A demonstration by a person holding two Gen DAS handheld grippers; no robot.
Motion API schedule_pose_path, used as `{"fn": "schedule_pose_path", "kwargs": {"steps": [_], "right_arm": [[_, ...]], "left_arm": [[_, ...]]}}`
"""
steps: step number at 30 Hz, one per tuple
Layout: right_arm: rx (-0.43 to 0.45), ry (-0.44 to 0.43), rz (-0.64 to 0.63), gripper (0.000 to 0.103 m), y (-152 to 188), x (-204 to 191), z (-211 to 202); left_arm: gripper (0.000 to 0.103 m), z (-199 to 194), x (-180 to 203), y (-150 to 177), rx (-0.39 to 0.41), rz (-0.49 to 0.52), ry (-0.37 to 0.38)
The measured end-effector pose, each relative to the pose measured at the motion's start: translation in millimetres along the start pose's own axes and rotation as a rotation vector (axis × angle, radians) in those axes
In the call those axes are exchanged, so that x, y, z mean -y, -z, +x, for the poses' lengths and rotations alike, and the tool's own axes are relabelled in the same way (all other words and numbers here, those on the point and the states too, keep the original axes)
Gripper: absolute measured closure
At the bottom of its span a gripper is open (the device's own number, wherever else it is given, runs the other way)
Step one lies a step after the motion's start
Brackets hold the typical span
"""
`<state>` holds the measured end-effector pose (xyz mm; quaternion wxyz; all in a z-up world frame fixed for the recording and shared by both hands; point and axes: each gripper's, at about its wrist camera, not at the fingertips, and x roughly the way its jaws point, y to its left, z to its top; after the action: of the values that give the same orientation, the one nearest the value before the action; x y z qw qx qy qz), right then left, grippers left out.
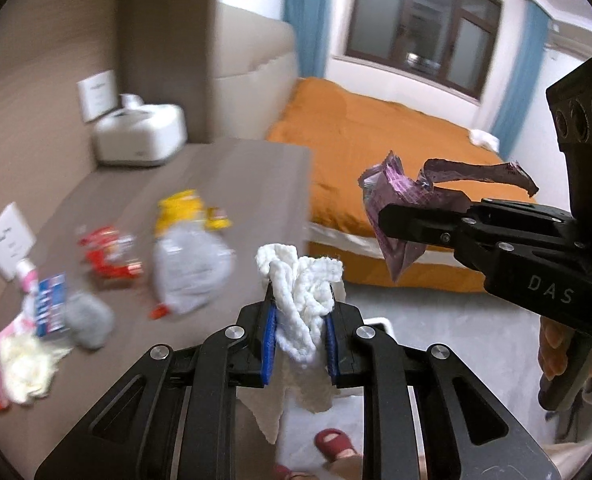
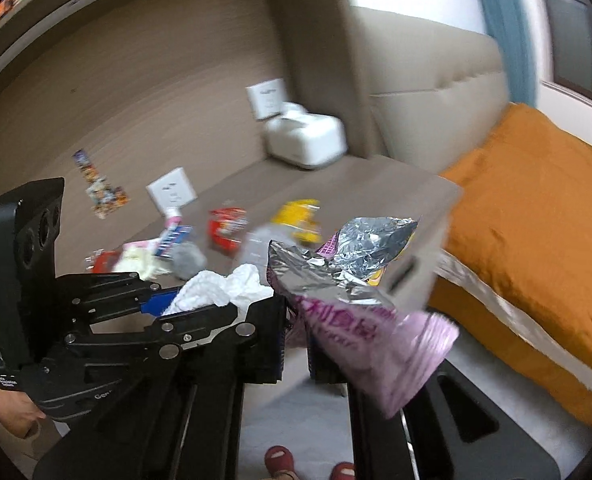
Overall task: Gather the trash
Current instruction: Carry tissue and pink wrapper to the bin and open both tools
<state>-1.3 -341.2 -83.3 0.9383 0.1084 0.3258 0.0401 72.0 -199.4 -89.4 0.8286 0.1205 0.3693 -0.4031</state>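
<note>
Left wrist view: left gripper (image 1: 300,320) angled downward clamps white tissue (image 1: 302,292); right gripper (image 1: 392,226) pinches purple wrapper (image 1: 392,196).

Both views ride on hand-held tools and look forward along their own fingers (image 1: 270,344), tilted downward. The left wrist view faces the brown surface (image 1: 224,184) from just off its edge, with the bed (image 1: 376,140) and window (image 1: 416,20) beyond. The right wrist view stands to its right, facing the same surface (image 2: 336,184) from near. Each view catches the other tool, and both share the littered surface, the white box (image 1: 140,136) by the wall and the bed.
</note>
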Motion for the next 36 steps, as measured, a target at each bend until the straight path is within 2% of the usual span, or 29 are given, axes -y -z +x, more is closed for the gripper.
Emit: {"fn": "schedule_pose_path", "kwargs": {"steps": [9, 18, 27, 36], "right_arm": [[-0.045, 0.138, 0.156, 0.093, 50.7, 90.0, -29.4], [-0.119, 0.156, 0.325, 0.093, 99.7, 169.2, -11.8], [-0.216, 0.159, 0.448, 0.093, 166.0, 243.3, 55.9], [-0.347, 0.135, 0.549, 0.093, 257.9, 318.7, 169.9]], "left_arm": [[0.084, 75.1, 81.1, -8.7, -0.094, 0.139, 0.134], [0.084, 165.0, 143.8, 3.9, -0.212, 0.222, 0.231], [0.084, 280.0, 168.7, 50.7, -0.349, 0.241, 0.289], [0.084, 422.6, 164.4, 129.6, -0.445, 0.255, 0.292]]}}
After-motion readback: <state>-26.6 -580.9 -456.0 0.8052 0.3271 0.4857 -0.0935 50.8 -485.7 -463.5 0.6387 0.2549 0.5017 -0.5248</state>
